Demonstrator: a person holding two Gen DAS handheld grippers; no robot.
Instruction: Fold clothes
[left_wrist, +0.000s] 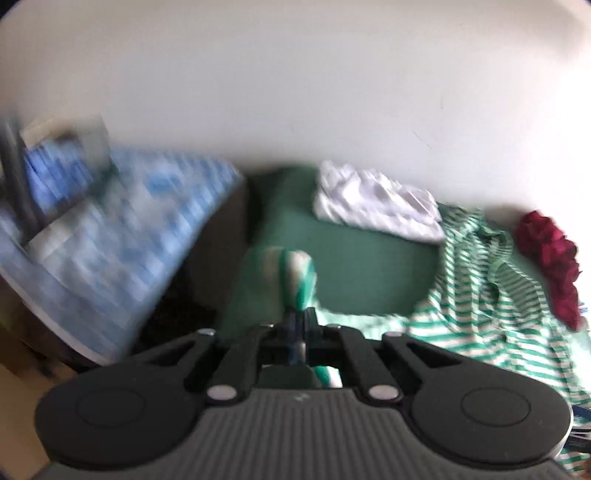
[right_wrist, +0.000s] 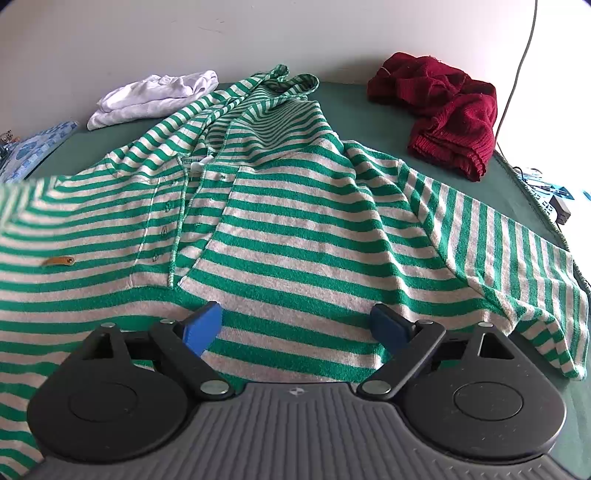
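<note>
Left gripper (left_wrist: 299, 325) jaws pinch a fold of the soft, floppy striped shirt (right_wrist: 295, 221); right gripper (right_wrist: 295, 328) jaws gape empty over the hem — grab there, six o'clock.

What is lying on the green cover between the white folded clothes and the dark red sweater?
In the right wrist view, the collar end of the striped shirt lies between the white clothes and the red sweater.

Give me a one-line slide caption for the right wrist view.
Open right gripper hovers over a green-and-white striped shirt spread on the green table cover, with a maroon sweater behind.
</note>
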